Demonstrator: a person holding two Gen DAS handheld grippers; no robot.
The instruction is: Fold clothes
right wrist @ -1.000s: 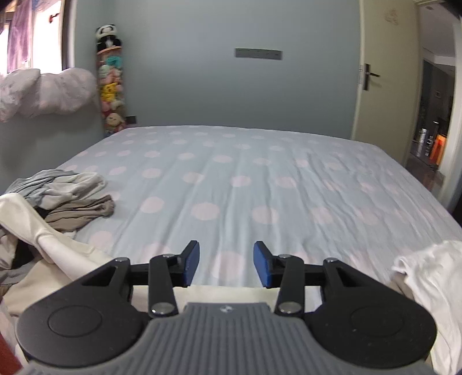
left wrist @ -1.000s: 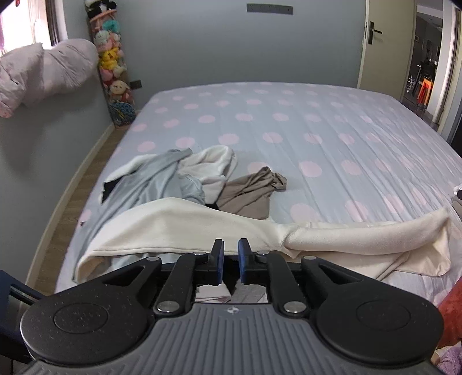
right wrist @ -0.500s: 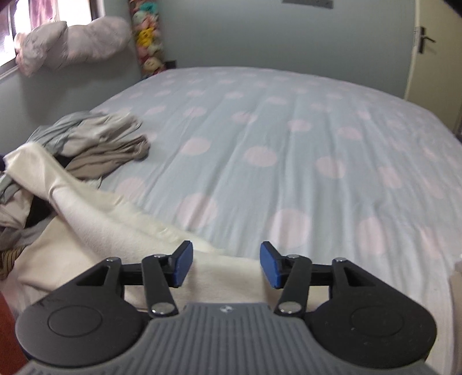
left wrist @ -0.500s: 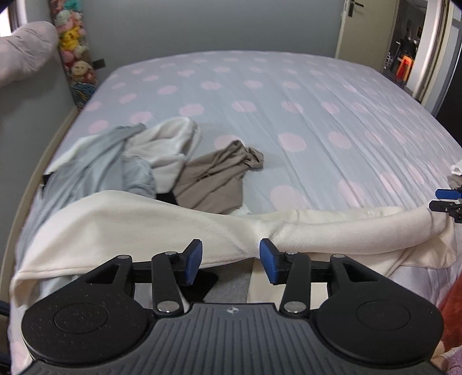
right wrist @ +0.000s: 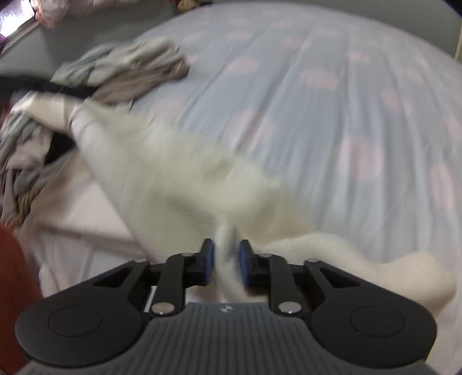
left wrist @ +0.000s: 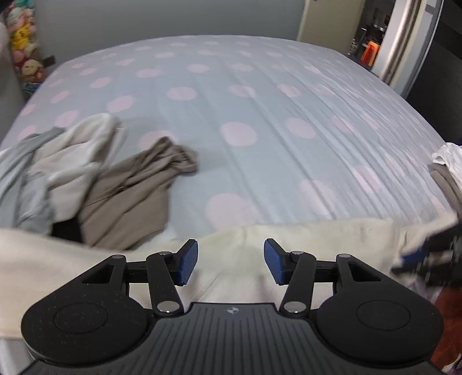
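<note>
Bed (left wrist: 260,121) filling both views, pale blue sheet with pink dots, grey wall (left wrist: 173,17) rising behind it, doorway (left wrist: 372,43) showing past bed's far right corner. Cream garment (left wrist: 303,239) lying along bed's near edge. Clothes pile (left wrist: 95,173) sitting at bed's left side, brown piece on top. Plush toys (left wrist: 24,49) hanging beside bed's far left corner. Left gripper (left wrist: 231,261) hovering over cream garment, fingers spread wide, holding nothing. Right gripper (right wrist: 226,265) pinching fold of cream garment (right wrist: 179,173) at near edge; view blurring.
</note>
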